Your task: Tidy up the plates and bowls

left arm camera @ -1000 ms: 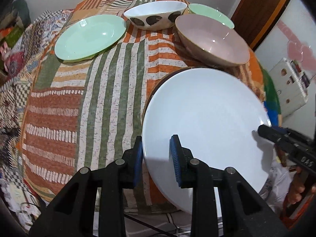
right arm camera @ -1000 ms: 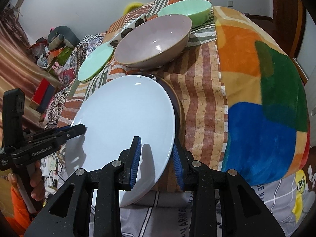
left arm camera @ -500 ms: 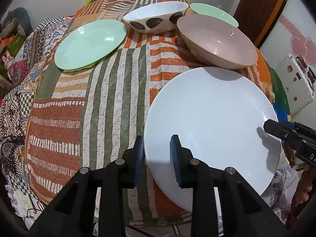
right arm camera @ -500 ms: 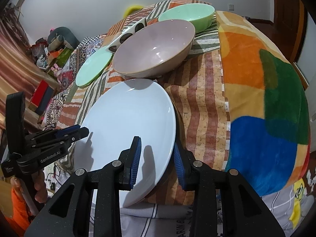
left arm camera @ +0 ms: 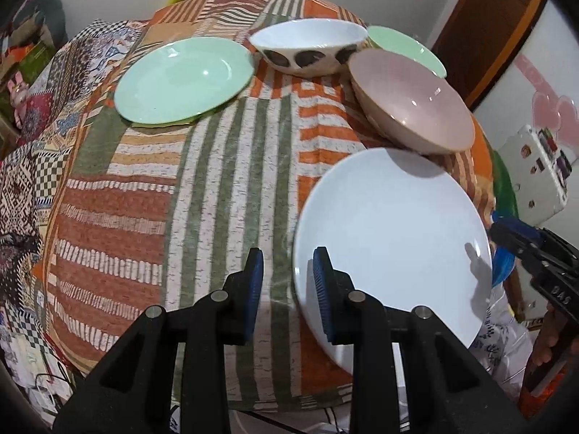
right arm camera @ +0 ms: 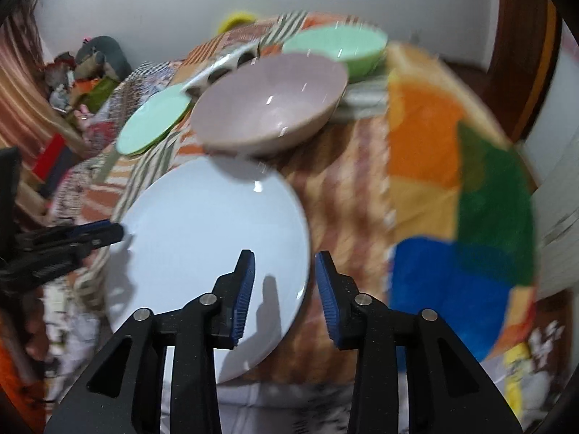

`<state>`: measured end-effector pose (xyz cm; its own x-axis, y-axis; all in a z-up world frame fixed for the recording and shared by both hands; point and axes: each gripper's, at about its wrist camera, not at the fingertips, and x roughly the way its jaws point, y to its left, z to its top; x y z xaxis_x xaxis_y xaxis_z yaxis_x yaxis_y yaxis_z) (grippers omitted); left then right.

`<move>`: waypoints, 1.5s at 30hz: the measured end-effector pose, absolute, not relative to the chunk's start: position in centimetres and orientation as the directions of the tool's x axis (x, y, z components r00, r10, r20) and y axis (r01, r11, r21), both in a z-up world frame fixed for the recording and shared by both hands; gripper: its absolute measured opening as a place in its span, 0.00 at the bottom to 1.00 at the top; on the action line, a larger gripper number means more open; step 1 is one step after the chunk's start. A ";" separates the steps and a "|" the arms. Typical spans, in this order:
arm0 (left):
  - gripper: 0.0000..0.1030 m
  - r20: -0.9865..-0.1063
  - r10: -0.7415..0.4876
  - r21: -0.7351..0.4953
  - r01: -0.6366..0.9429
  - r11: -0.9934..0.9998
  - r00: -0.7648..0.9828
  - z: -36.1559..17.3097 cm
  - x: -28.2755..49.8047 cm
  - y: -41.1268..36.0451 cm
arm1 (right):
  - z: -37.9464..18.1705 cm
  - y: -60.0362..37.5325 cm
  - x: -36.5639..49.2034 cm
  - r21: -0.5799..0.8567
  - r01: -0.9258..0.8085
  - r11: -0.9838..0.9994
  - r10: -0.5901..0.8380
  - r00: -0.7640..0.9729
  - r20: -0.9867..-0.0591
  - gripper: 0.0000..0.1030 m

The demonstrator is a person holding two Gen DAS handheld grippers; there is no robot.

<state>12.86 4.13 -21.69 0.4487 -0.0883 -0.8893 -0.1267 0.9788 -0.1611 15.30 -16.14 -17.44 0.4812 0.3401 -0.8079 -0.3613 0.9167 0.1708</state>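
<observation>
A big white plate (left arm camera: 391, 231) (right arm camera: 210, 238) lies flat at the near right of the patchwork-covered table (left arm camera: 217, 181). My left gripper (left arm camera: 287, 275) straddles its left rim. The right pad overlaps the plate, and a strip of cloth shows between the rim and the left pad. My right gripper (right arm camera: 284, 275) straddles the opposite rim with its jaws opening; the pads do not press on the plate. Each gripper appears in the other's view: the left gripper (right arm camera: 105, 233), the right gripper (left arm camera: 506, 231).
Behind the white plate a pink bowl (left arm camera: 412, 108) sits close to its far rim. Further back are a spotted white bowl (left arm camera: 307, 43), a green bowl (left arm camera: 405, 47) and a green plate (left arm camera: 184, 79). A white cabinet (left arm camera: 542, 166) stands right of the table.
The white plate has come down flat, hiding the dark rim seen under it before. The right jaws have widened off the rim. The rim has drifted away from the left gripper's left pad.
</observation>
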 end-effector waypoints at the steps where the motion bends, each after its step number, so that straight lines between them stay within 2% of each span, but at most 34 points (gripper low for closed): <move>1: 0.28 -0.886 -0.089 -0.167 -0.134 0.977 0.455 -21.5 12.7 4.6 | -16.9 -16.3 15.3 0.176 -0.360 0.916 0.346 0.493 -0.798 0.40; 3: 0.28 -0.880 -0.080 -0.169 -0.151 0.974 0.468 -21.0 12.5 5.5 | -16.2 -16.6 15.4 0.177 -0.353 0.919 0.348 0.514 -0.784 0.45; 7: 0.32 -0.866 -0.041 -0.163 -0.205 0.965 0.498 -20.1 12.4 7.8 | -14.9 -16.3 15.6 0.177 -0.363 0.915 0.359 0.531 -0.767 0.46; 9: 0.39 -0.857 -0.016 -0.163 -0.241 0.957 0.516 -19.5 12.5 9.5 | -14.7 -15.4 15.5 0.171 -0.372 0.912 0.361 0.535 -0.763 0.47; 15: 0.52 -0.832 0.065 -0.142 -0.325 0.935 0.552 -18.5 13.6 14.1 | -14.1 -13.1 15.7 0.172 -0.420 0.891 0.396 0.534 -0.747 0.49; 27: 0.53 -0.872 0.097 -0.134 -0.424 0.896 0.480 -22.6 20.7 20.0 | -15.0 -11.6 16.6 0.173 -0.445 0.878 0.406 0.506 -0.761 0.51; 33: 0.53 -0.882 0.085 -0.141 -0.433 0.890 0.463 -24.6 24.1 21.2 | -15.7 -11.8 17.6 0.188 -0.426 0.885 0.399 0.487 -0.777 0.51; 37: 0.53 -0.884 0.127 -0.090 -0.429 0.899 0.451 -25.6 25.7 21.4 | -16.0 -11.6 18.0 0.189 -0.423 0.886 0.396 0.478 -0.784 0.51; 45: 0.49 -0.872 0.100 -0.129 -0.423 0.897 0.478 -26.2 26.4 22.2 | -16.0 -10.8 18.2 0.190 -0.435 0.880 0.404 0.475 -0.782 0.51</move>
